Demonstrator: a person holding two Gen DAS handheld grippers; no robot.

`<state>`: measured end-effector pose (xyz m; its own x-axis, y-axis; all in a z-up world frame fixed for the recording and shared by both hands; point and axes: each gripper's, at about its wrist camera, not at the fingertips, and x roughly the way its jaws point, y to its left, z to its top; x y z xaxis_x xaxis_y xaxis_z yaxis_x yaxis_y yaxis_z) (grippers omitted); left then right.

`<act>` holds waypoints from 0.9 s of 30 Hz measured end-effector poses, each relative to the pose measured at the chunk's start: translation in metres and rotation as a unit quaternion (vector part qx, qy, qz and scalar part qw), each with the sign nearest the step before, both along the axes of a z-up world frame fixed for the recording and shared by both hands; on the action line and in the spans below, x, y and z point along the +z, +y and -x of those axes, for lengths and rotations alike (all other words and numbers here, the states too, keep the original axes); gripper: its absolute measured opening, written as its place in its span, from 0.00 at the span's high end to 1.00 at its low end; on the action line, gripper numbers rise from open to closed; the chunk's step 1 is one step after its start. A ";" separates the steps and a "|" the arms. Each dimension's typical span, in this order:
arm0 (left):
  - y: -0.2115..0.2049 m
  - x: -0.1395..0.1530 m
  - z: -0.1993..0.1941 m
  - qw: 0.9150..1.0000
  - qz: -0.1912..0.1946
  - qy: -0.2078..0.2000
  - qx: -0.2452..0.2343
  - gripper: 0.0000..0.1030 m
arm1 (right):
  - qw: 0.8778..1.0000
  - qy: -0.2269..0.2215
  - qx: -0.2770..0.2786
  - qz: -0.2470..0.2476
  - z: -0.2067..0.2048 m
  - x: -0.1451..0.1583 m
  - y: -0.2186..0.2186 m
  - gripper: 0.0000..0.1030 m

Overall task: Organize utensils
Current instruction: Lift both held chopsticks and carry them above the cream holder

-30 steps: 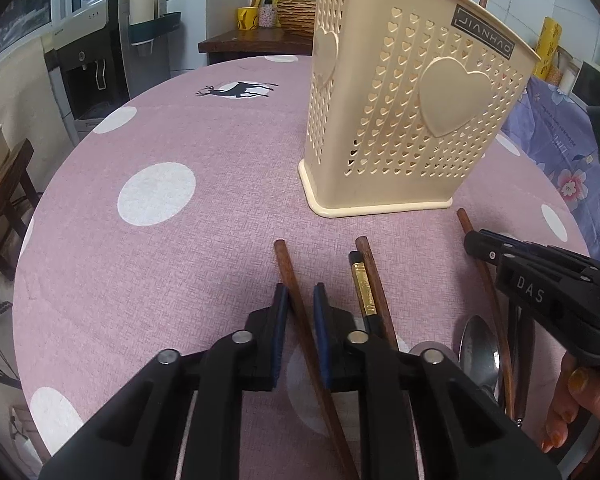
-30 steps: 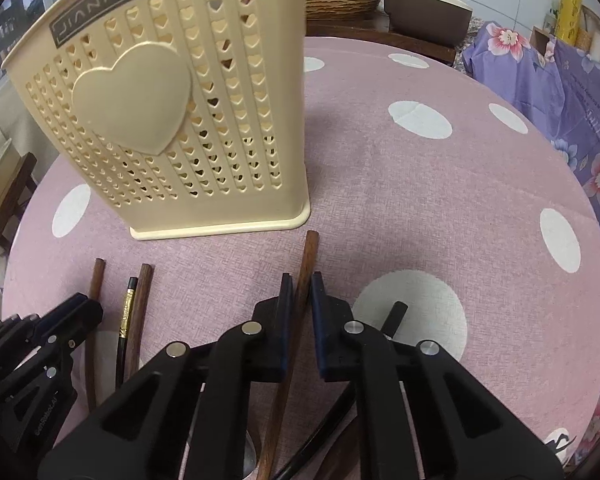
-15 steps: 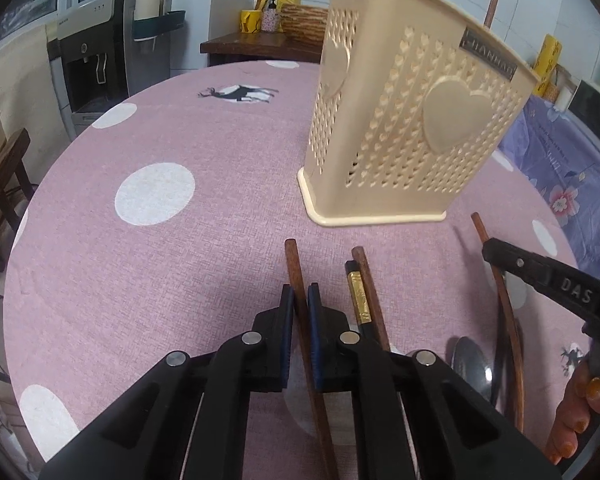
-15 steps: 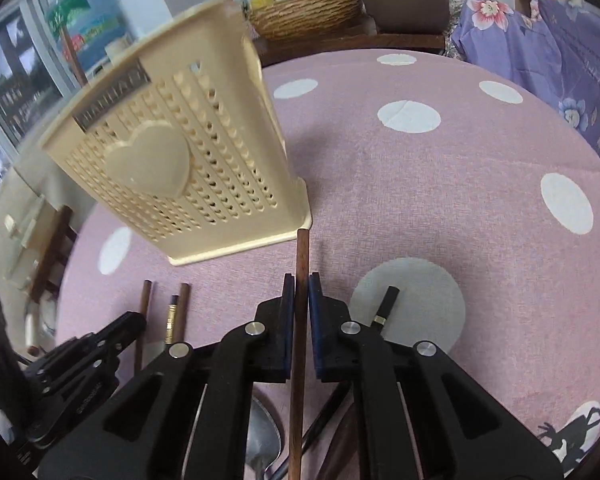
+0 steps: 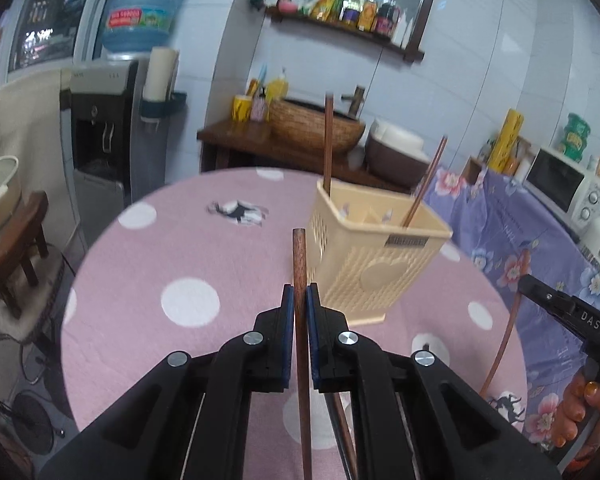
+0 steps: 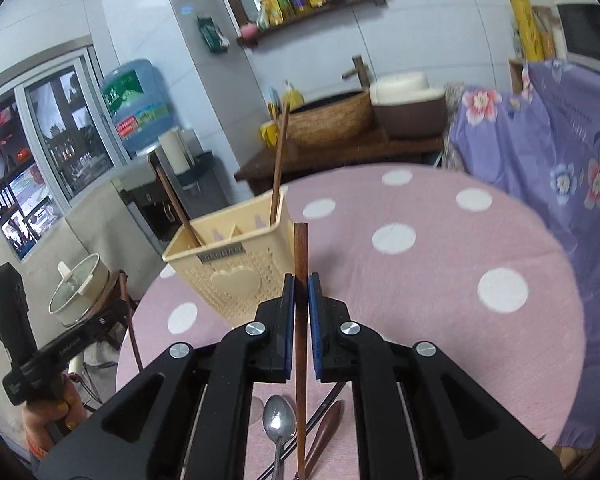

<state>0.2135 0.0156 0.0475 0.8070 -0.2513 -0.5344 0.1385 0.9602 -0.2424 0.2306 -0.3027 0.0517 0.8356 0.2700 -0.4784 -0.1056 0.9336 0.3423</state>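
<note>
pink dotted tablecloth (image 5: 188,256) carries the cream holder (image 5: 374,264) at one o'clock, while left gripper (image 5: 300,300) and right gripper (image 6: 301,288) each pinch a wooden chopstick (image 5: 299,256) lengthwise, likely for slotting in.

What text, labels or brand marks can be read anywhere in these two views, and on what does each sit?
"DAS": on the side of the right gripper, seen from the left wrist.
Dark nameplate on the cream utensil basket: blurred, unreadable in both views.
Lettering on the left gripper body, seen from the right wrist: too blurred.
Green and red labels on the water jug: print present, not legible.
Bottle labels on the wall shelf: too small.
</note>
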 end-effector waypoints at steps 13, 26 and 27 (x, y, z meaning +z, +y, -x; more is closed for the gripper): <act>0.005 0.024 0.006 0.999 -0.007 -0.048 0.003 0.93 | 0.999 -0.027 0.003 0.018 0.015 0.029 -0.008 0.92; 0.008 0.035 0.002 0.998 -0.006 -0.058 -0.002 0.99 | 0.999 -0.033 0.019 0.022 0.013 0.033 -0.003 0.93; 0.008 0.033 0.001 0.998 -0.007 -0.056 0.000 0.99 | 0.999 -0.033 0.018 0.023 0.013 0.033 -0.002 0.93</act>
